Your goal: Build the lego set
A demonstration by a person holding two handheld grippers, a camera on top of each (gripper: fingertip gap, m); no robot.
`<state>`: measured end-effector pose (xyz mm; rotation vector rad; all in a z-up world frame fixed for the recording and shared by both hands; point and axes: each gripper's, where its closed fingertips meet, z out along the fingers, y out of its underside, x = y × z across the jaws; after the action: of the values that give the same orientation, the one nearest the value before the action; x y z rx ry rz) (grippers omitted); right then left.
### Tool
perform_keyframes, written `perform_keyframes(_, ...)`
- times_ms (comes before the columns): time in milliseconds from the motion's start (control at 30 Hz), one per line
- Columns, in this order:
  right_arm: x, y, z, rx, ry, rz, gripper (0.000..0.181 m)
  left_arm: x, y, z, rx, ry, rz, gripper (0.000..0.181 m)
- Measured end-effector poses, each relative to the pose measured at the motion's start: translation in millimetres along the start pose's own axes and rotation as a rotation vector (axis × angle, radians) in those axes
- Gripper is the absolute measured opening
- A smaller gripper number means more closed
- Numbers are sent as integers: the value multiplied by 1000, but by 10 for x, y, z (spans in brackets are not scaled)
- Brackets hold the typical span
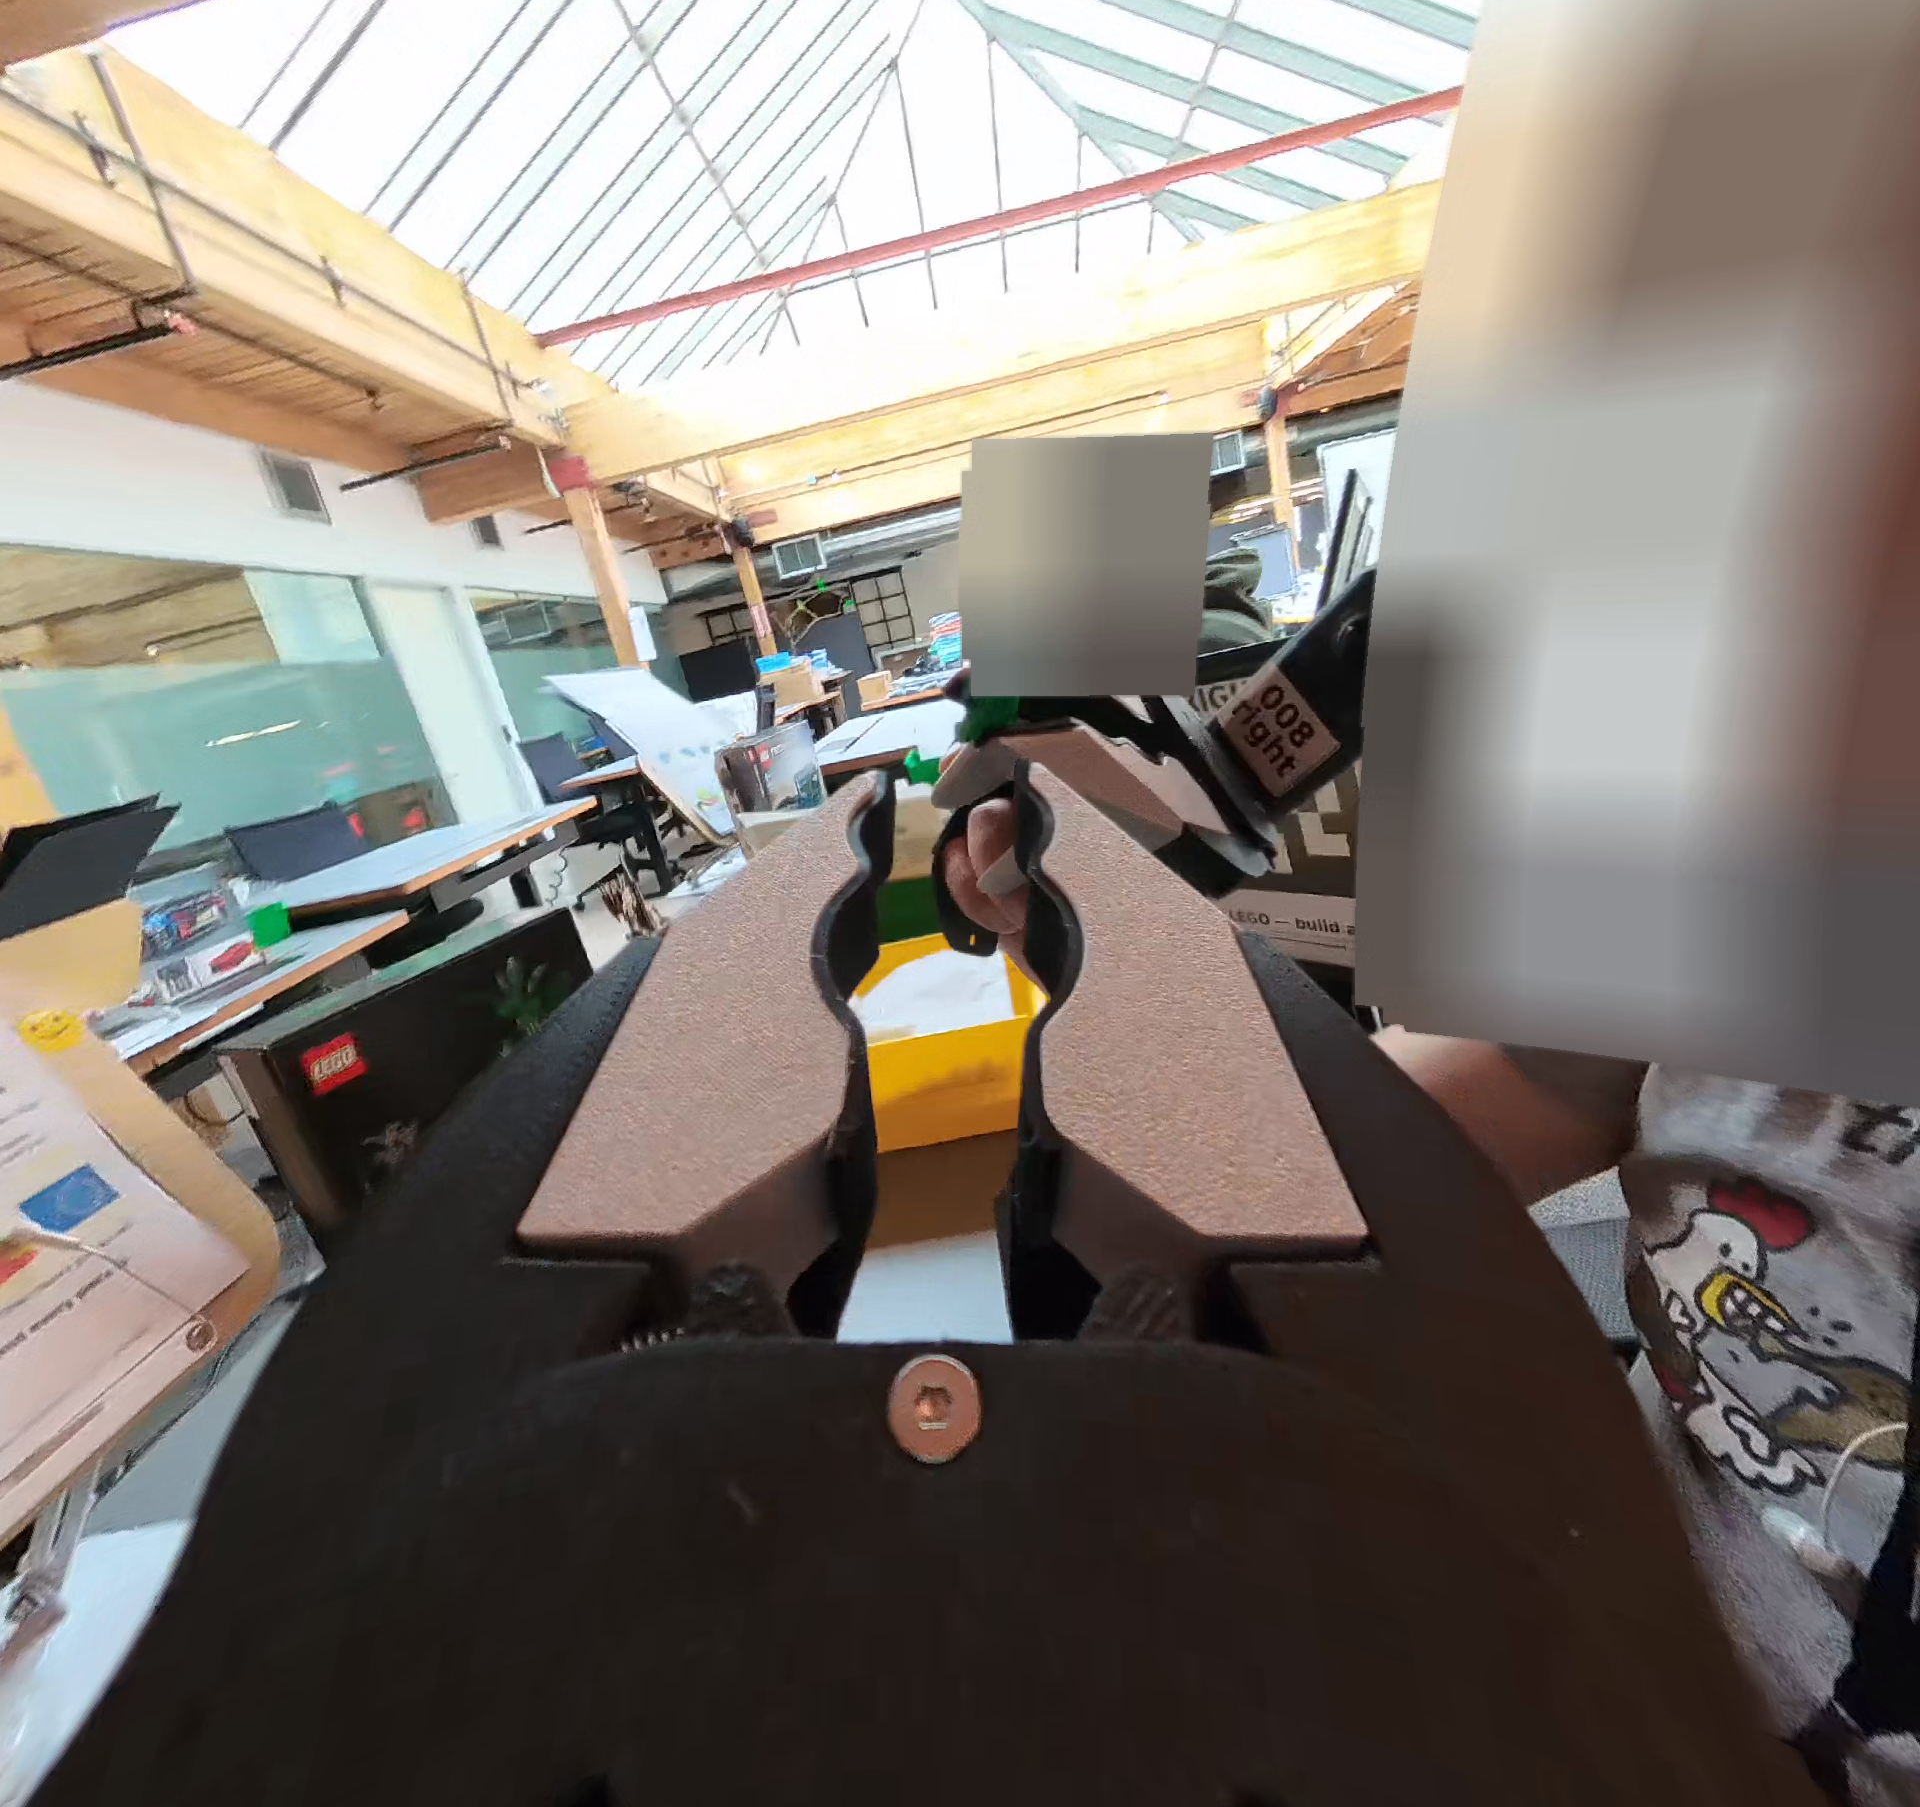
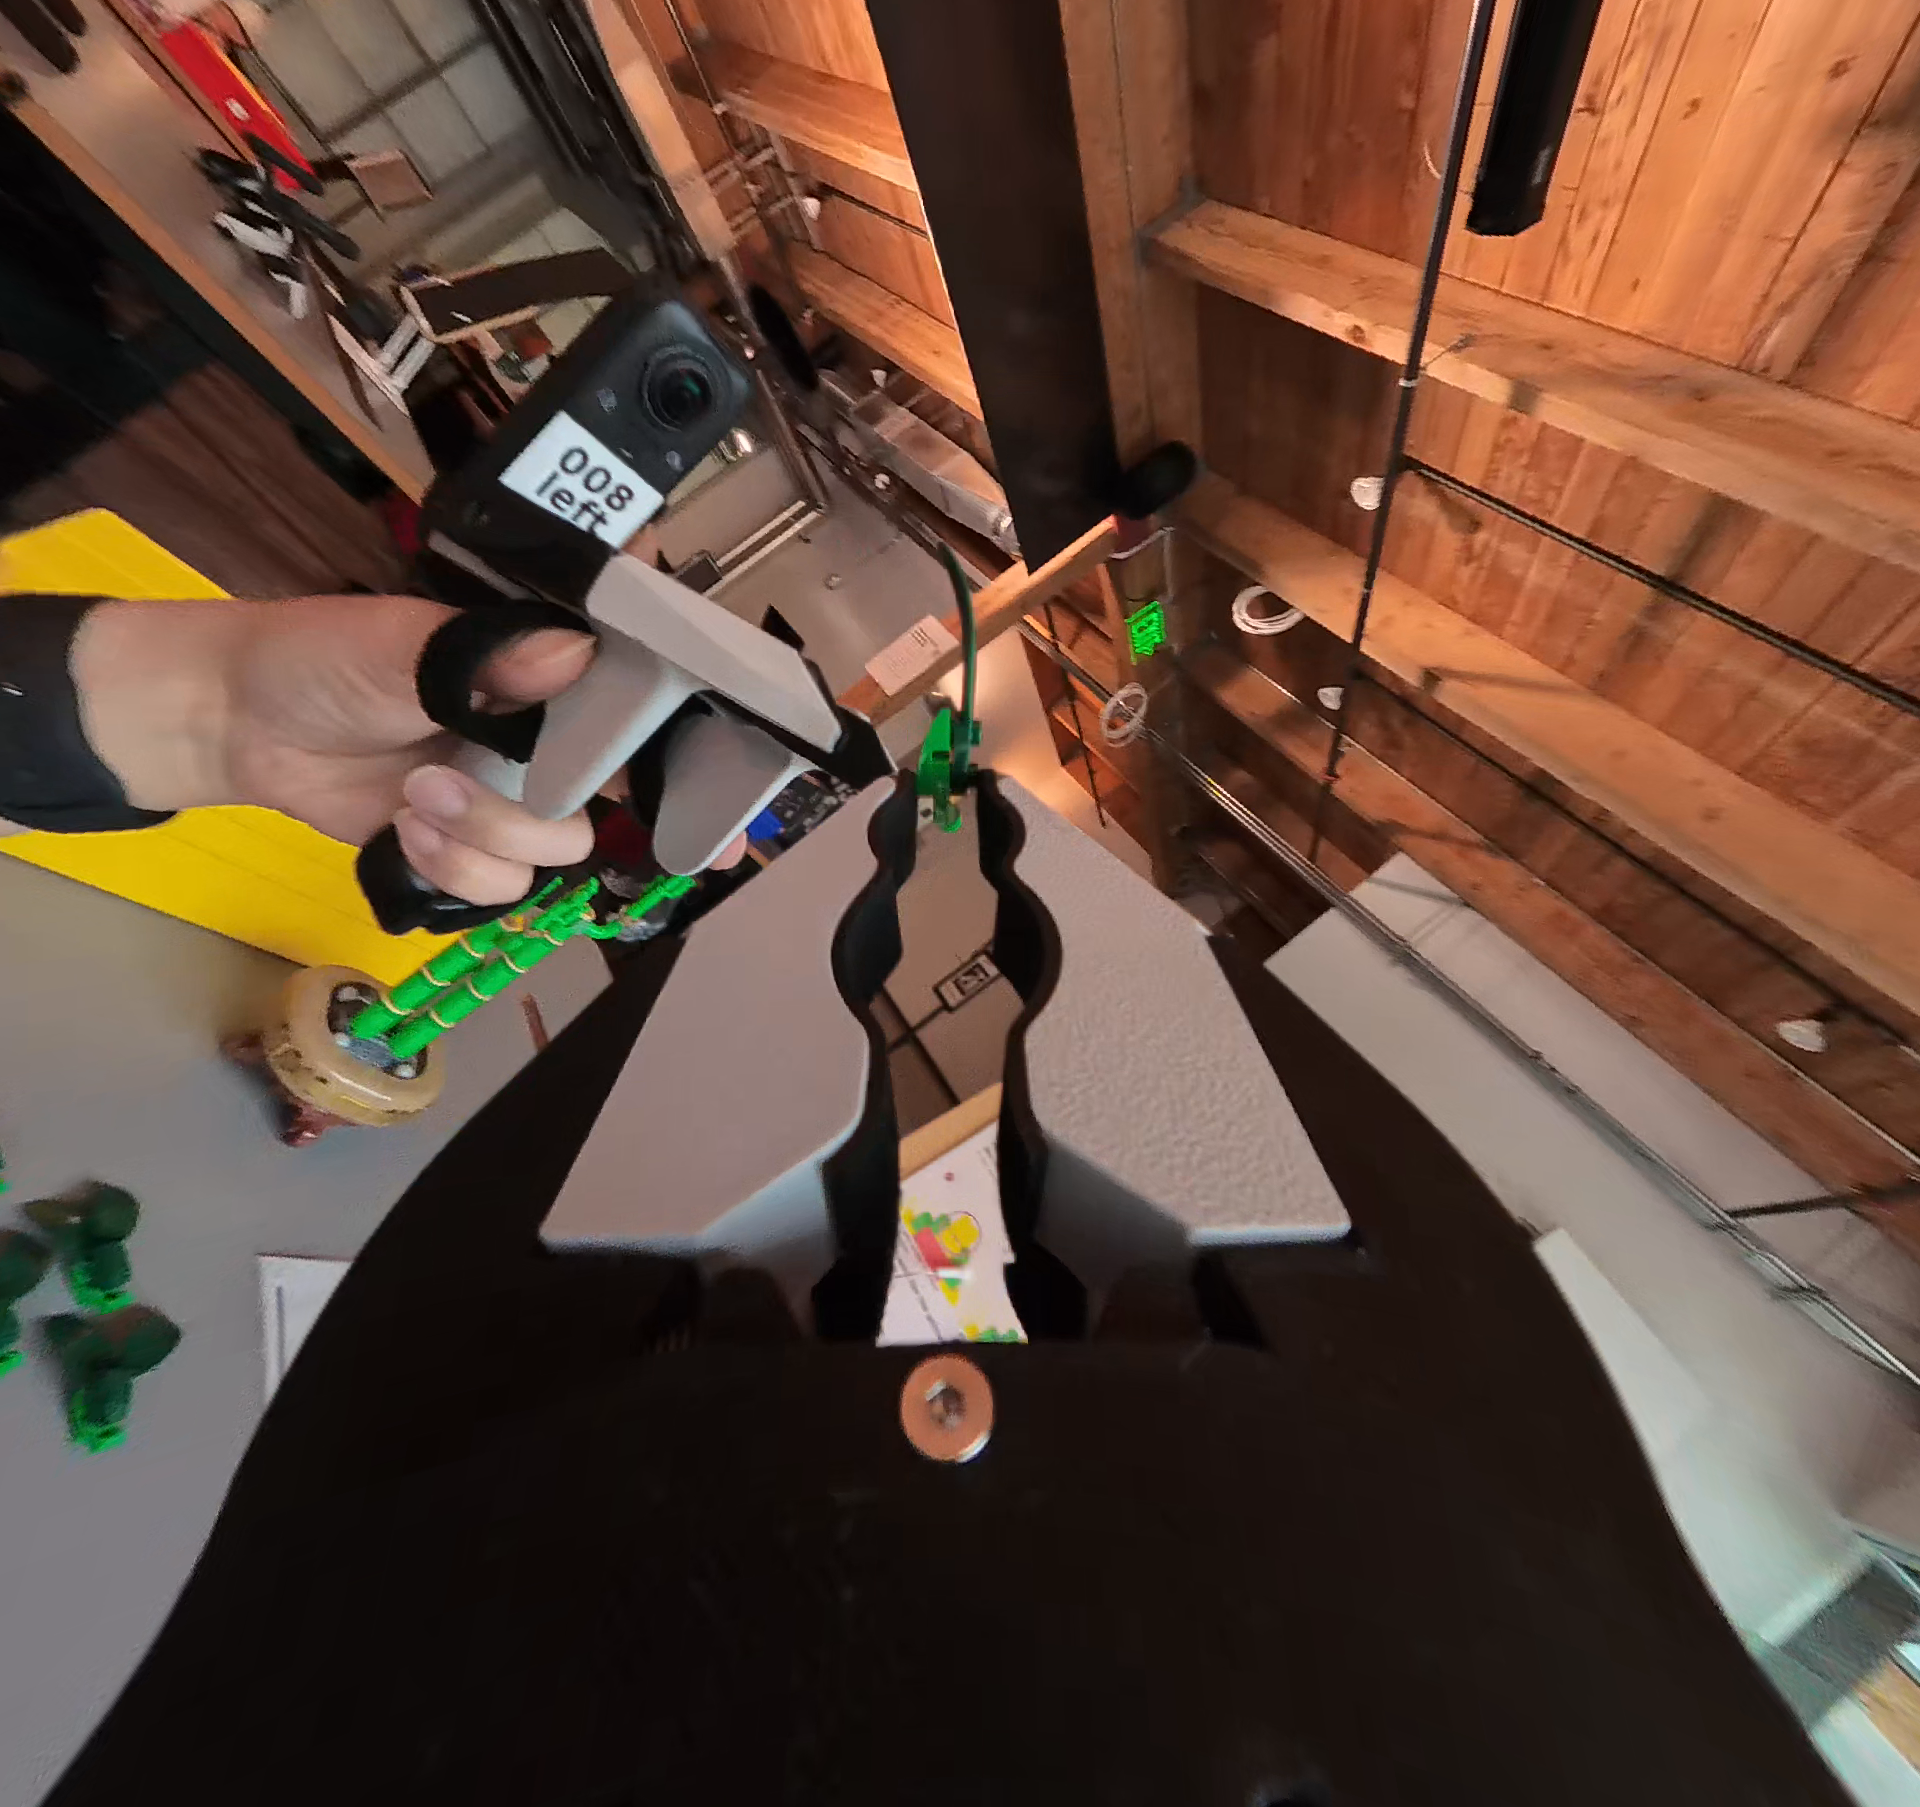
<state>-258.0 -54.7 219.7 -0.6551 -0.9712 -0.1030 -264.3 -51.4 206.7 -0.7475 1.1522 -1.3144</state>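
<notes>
My right gripper [image 2: 942,799] is shut on a small bright green lego leaf piece [image 2: 938,765] with a thin dark green stem [image 2: 966,614] curving up from it. It is held in the air. My left gripper [image 1: 956,778] is open and empty, its tips right beside that piece [image 1: 985,718]. In the right wrist view the left gripper [image 2: 805,807] comes in from the left, held by a hand, with one fingertip next to the piece. A green bamboo-like lego build [image 2: 468,968] stands tilted in a tan round base [image 2: 348,1045] on the table.
Several loose dark green leaf pieces [image 2: 94,1269] lie at the left on the grey table [image 2: 156,1549]. An instruction booklet [image 2: 956,1248] lies under my right gripper. A yellow tray [image 1: 935,1051] sits behind, a black box [image 1: 395,1061] to its left.
</notes>
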Motion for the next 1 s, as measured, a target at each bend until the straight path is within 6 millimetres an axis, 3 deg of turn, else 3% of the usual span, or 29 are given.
perform_keyframes(167,-19,177,59,-75,35,-102,9,-36,9,125,19,-55,-35,17)
perform_keyframes(333,-60,299,101,-126,31,-162,9,-184,84,108,-38,-166,71,6)
perform_keyframes(600,-49,307,110,-127,49,-208,19,-179,157,132,-116,-201,178,6)
perform_keyframes(733,-84,318,109,-134,46,-274,12,-164,178,154,-114,-199,222,6)
perform_keyframes(1000,-101,419,123,-177,40,-290,11,-233,244,135,-154,-211,140,6)
